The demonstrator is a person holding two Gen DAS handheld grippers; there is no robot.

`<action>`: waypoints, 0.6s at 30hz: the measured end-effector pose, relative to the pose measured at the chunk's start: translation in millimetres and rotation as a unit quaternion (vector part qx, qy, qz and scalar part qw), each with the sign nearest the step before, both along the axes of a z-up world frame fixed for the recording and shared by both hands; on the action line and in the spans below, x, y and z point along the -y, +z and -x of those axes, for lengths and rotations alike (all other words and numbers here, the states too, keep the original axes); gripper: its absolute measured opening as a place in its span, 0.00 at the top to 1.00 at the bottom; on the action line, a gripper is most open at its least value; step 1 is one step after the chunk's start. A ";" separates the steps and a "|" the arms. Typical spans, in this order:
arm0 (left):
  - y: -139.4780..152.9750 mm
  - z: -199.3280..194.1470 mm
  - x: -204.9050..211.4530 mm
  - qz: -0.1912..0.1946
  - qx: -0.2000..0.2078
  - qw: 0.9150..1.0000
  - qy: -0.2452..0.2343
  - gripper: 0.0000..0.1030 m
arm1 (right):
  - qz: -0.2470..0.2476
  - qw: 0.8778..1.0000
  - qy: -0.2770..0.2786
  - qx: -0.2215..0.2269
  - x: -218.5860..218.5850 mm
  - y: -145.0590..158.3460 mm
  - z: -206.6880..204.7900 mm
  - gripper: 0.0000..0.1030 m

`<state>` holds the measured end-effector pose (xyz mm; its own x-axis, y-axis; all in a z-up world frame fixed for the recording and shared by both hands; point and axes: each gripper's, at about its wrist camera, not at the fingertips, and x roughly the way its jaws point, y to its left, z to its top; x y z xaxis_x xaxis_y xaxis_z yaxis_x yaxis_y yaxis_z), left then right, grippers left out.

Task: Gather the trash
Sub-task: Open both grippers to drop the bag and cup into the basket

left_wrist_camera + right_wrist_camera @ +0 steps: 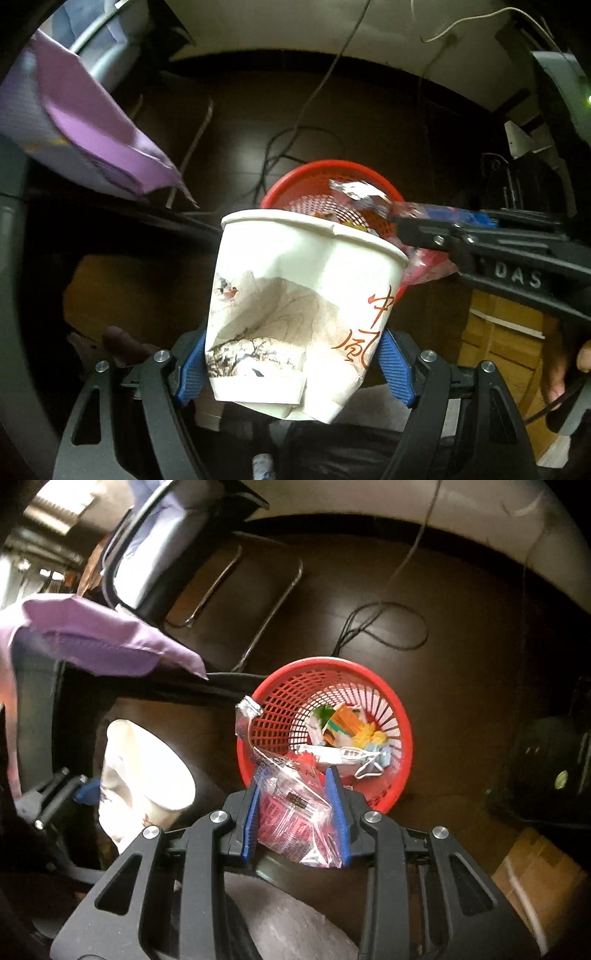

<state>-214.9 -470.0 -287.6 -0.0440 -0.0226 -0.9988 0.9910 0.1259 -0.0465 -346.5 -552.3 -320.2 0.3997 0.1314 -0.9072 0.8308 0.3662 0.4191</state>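
My left gripper [291, 363] is shut on a crumpled white paper cup [295, 314] with a painted landscape and red characters, held in the air near the red mesh trash basket [295, 184]. My right gripper [295, 812] is shut on a clear and red plastic wrapper [291, 812], held above the near rim of the basket [402, 716]. The basket holds several pieces of trash, among them a face mask and coloured paper. The cup also shows at the left of the right wrist view [140, 771]. The right gripper with the wrapper shows at the right of the left wrist view [424, 230].
The basket stands on a dark brown floor with black cables [384, 624]. A purple cloth [103, 638] hangs over a dark edge at the left. A metal-framed chair [236, 602] stands behind. Cardboard boxes [506, 339] lie at the right.
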 end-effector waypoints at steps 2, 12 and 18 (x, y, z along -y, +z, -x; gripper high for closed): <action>-11.7 -0.7 3.0 -0.014 -0.007 1.000 -0.001 0.25 | -0.005 1.000 -0.007 -0.004 4.2 -6.4 -3.1 0.65; -37.9 6.0 15.8 -0.045 -0.014 0.999 -0.004 0.25 | -0.037 0.999 -0.029 -0.023 16.4 -39.6 -13.4 0.62; -46.6 5.6 15.8 -0.064 -0.040 0.997 0.008 0.23 | -0.040 0.997 -0.048 -0.040 20.7 -41.9 -11.6 0.42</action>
